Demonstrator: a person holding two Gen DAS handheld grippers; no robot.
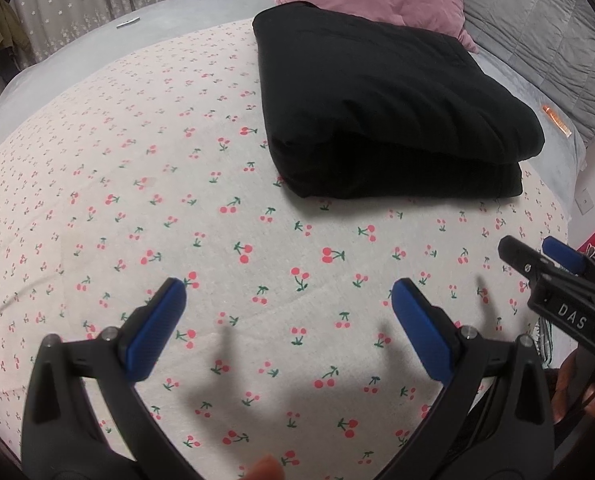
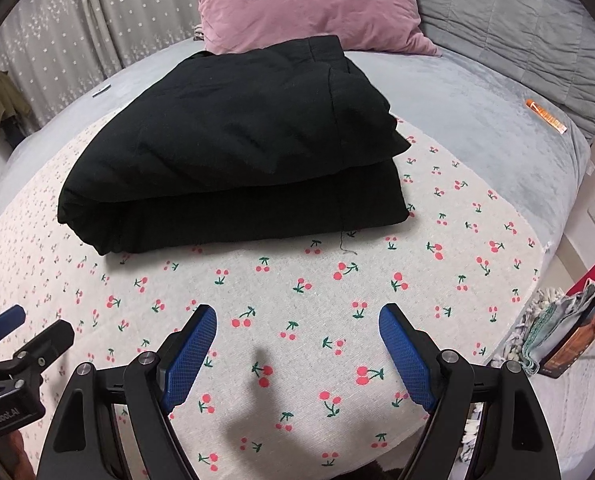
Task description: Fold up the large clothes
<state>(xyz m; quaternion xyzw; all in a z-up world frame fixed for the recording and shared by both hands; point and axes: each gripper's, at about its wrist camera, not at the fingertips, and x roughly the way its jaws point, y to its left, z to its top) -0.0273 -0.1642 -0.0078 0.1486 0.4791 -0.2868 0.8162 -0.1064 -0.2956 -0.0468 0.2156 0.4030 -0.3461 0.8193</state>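
Garment: black padded garment [image 2: 233, 148] lay folded in two thick layers on the cherry-print sheet [image 2: 337, 320], far of both claws, near edge toward them, far edge close to the pink pillow [image 2: 309, 4].
Left claw [image 1: 287, 320]: released, jaws wide, nothing between them, hanging above bare sheet near the bundle.
Right claw [image 2: 297, 344]: released likewise, jaws wide and empty, well apart from the garment.
Fold state: judged nearly or fully done; top layer sat skewed, its right corner overhanging the lower one.
Risk, springing: puffy layers likely to push the top fold open if left unpressed.
Risk, snag: loose thread [image 2: 342, 236] dangling off the near edge could catch on a pad and drag the bundle.
Risk, single-layer pinch: grabbing only the top layer would peel the fold apart.
Risk, sheet: low pinch could gather the sheet too.
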